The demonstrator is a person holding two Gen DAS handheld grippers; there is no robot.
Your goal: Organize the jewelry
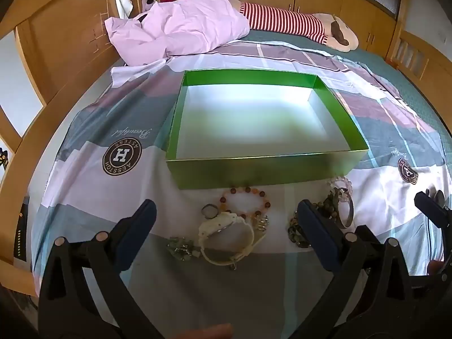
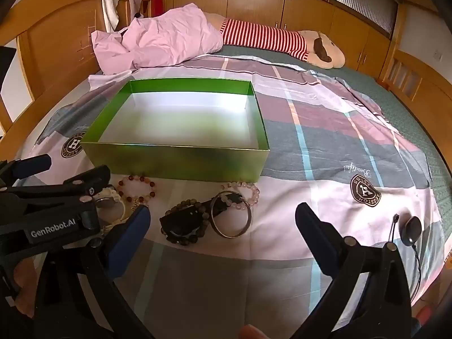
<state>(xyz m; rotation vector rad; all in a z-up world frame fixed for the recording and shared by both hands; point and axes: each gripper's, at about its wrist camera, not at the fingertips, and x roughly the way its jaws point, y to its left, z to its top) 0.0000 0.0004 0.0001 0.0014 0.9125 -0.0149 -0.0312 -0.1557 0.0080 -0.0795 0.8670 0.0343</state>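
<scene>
Bracelets point(image 2: 136, 189): four beaded, beside one green box point(image 2: 180, 163).

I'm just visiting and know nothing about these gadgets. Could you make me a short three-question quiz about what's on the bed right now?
1. True or false: the green box already holds some jewelry.
2. Multiple choice: the white watch lies (A) inside the box, (B) on the bedspread in front of the box, (C) on the pink pillow.
3. Fill in: the left gripper and the right gripper both have their jaws ____.

Key
1. False: its inside is bare.
2. B: it sits among the beaded bracelets, such as the orange bead bracelet, near the silver bangle.
3. Open, with nothing held.
</scene>
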